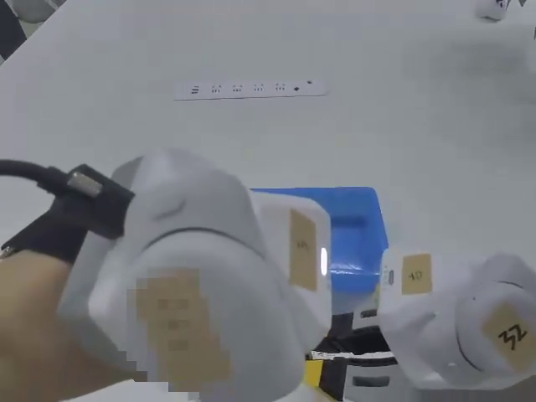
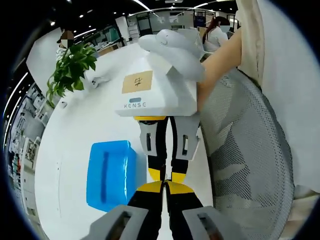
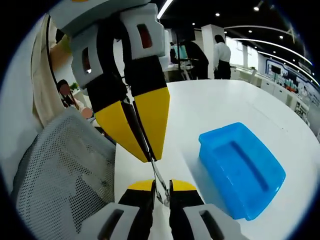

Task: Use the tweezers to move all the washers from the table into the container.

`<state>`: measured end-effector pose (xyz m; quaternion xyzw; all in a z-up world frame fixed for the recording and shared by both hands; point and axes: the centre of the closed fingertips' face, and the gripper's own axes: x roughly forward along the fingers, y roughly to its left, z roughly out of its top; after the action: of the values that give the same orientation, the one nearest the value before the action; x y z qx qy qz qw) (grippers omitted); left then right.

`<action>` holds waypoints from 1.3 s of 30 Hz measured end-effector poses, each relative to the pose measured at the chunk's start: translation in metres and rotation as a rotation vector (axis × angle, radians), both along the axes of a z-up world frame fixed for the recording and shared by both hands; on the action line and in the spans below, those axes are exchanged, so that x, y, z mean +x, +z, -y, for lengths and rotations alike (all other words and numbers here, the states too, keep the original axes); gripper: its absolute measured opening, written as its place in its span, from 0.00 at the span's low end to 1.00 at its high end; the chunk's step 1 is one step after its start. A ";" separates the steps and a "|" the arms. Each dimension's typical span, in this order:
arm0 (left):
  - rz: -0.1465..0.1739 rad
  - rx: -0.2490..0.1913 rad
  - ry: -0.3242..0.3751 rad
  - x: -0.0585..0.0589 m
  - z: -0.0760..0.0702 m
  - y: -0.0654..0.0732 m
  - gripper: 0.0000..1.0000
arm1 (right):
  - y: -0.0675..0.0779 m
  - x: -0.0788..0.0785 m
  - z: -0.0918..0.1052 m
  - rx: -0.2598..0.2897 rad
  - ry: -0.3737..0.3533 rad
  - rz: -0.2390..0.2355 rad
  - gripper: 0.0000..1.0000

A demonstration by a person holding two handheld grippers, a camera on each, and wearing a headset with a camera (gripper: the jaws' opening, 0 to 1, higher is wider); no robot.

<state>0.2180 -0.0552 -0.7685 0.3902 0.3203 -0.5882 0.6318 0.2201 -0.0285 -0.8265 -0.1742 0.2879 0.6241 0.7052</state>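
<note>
The tweezers [image 3: 157, 176] are held up off the white worktop [image 1: 335, 134], between the two tongs at the near edge. In the right gripper view the left tongs [image 3: 150, 158] come in from the upper left. Their yellow jaws are clenched flat on the tweezers' shank. The thin metal end runs down into the narrow gap of the right tongs [image 3: 161, 188]. The right jaws flank that end closely, but I cannot tell whether they actually press on it. In the left gripper view the two pairs of yellow tips face each other nose to nose, close together.

The blue container [image 1: 356, 209] stands on the worktop just beyond the tongs. In the head view it shows between the two white gripper housings. Farther off on the worktop lies a white power strip [image 1: 249, 89]. A grey mesh chair back [image 2: 245, 165] stands on the near side by the person. A green potted plant [image 2: 72, 67] sits by the far part of the worktop.
</note>
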 end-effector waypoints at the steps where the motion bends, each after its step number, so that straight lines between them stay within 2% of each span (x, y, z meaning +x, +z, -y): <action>1: 0.007 -0.010 -0.003 0.001 0.002 0.000 0.00 | -0.004 -0.003 0.000 -0.017 0.016 -0.008 0.04; 4: 0.006 -0.067 0.029 0.005 0.004 -0.001 0.00 | -0.004 0.002 0.002 -0.020 -0.005 -0.019 0.03; 6: -0.044 -0.136 0.100 0.004 0.005 0.000 0.01 | -0.004 0.002 0.002 -0.021 -0.011 -0.039 0.03; 9: -0.064 -0.176 0.163 0.003 -0.003 -0.001 0.09 | -0.004 0.005 0.004 -0.024 -0.036 -0.047 0.02; 12: -0.075 -0.237 0.240 0.001 -0.010 0.000 0.17 | -0.004 0.009 0.005 0.017 -0.095 -0.093 0.02; 14: -0.104 -0.313 0.320 -0.004 -0.014 0.003 0.23 | -0.004 0.011 0.007 0.033 -0.119 -0.113 0.01; 15: -0.110 -0.324 0.335 -0.005 -0.015 0.003 0.27 | -0.004 0.011 0.008 0.038 -0.124 -0.118 0.01; 17: -0.111 -0.385 0.401 -0.008 -0.018 0.005 0.33 | -0.004 0.012 0.009 0.049 -0.137 -0.142 0.01; 18: -0.126 -0.423 0.446 -0.012 -0.019 0.005 0.37 | -0.004 0.013 0.009 0.057 -0.153 -0.161 0.01; 20: -0.121 -0.468 0.505 -0.014 -0.021 0.005 0.42 | -0.004 0.013 0.009 0.070 -0.170 -0.180 0.02; 22: -0.107 -0.542 0.576 -0.016 -0.020 0.007 0.51 | -0.004 0.013 0.009 0.079 -0.180 -0.186 0.02; 24: -0.103 -0.615 0.647 -0.018 -0.020 0.009 0.55 | -0.003 0.013 0.008 0.083 -0.185 -0.186 0.02; 25: -0.085 -0.666 0.703 -0.016 -0.023 0.013 0.56 | -0.003 0.012 0.007 0.080 -0.184 -0.187 0.02; 27: -0.061 -0.707 0.775 -0.013 -0.031 0.015 0.61 | -0.003 0.010 0.007 0.075 -0.184 -0.188 0.02; 28: -0.017 -0.732 0.822 -0.009 -0.039 0.018 0.64 | -0.002 0.009 0.007 0.073 -0.185 -0.192 0.02; 29: 0.008 -0.743 0.843 -0.007 -0.043 0.019 0.67 | 0.000 0.009 0.008 0.076 -0.188 -0.196 0.02; 31: 0.103 -0.752 0.903 -0.002 -0.056 0.020 0.75 | 0.004 0.008 0.010 0.084 -0.195 -0.202 0.02; 32: 0.142 -0.756 0.915 -0.002 -0.060 0.021 0.81 | 0.007 0.010 0.012 0.091 -0.204 -0.200 0.02; 33: 0.160 -0.765 0.919 -0.003 -0.061 0.020 0.84 | 0.009 0.011 0.013 0.095 -0.209 -0.201 0.02; 35: 0.182 -0.756 0.931 -0.005 -0.063 0.016 0.92 | 0.014 0.014 0.016 0.102 -0.224 -0.199 0.02; 37: 0.223 -0.749 0.932 -0.002 -0.065 0.016 0.95 | 0.021 0.019 0.020 0.111 -0.242 -0.192 0.02; 39: 0.278 -0.788 0.933 0.002 -0.066 0.025 0.98 | 0.030 0.025 0.024 0.122 -0.263 -0.183 0.02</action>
<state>0.2203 0.0106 -0.7430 0.0197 0.1306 -0.2682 0.9543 0.2456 -0.0528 -0.7965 -0.0345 0.3328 0.5558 0.7610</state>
